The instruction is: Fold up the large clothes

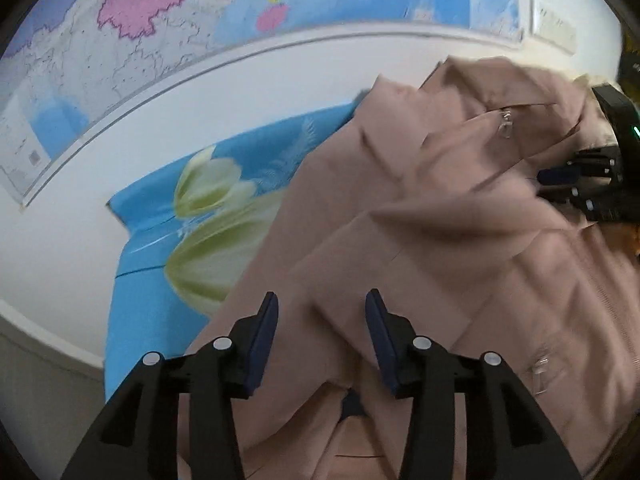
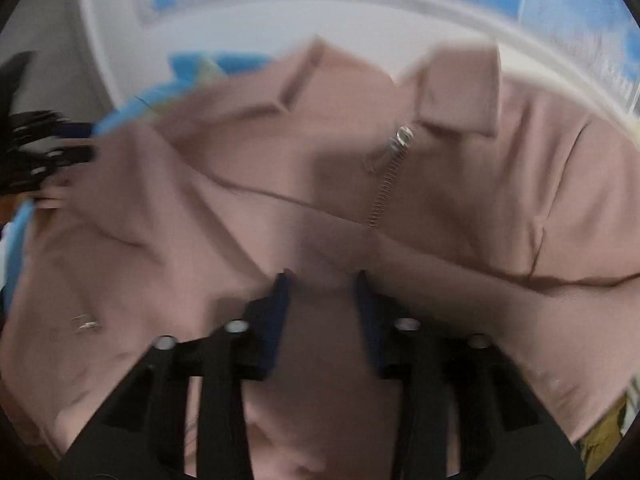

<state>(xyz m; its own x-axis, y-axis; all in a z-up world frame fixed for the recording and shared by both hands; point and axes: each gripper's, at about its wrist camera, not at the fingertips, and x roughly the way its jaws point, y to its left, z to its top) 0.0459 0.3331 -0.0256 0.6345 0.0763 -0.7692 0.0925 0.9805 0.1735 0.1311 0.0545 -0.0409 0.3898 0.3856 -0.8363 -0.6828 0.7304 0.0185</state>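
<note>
A: Left wrist view first. Our left gripper [image 1: 322, 300] hangs over the near edge of the pink jacket [image 1: 420, 240], jaws apart, nothing pinched — the pads stand clear of the cloth. The jacket lies bunched on the blue floral sheet [image 1: 160, 240], filling the right half; bare sheet to the left. A map [image 1: 160, 20] is on the far wall.

B: And the right gripper [image 1: 560, 178]?

A: It shows at the far right edge, against the jacket's side. We can't read its jaws from there.

B: Right wrist view, then.

A: Blurred. Right gripper [image 2: 322, 280] sits low over the jacket [image 2: 280, 200], collar and zipper [image 2: 390, 172] on the far side. Jaws stand narrowly apart with a hump of cloth between the tips — we can't tell whether the pads bite it or just straddle it. The left gripper [image 2: 60, 152] peeks in at the left edge.

B: Risks?

A: Three, as we judge it. The cloth is layered, so a pinch could take one layer and drag the rest askew. The left gripper holds nothing, so any pull from the right would slide the whole jacket rather than fold it. And the zipper could catch and bunch the fold.
</note>
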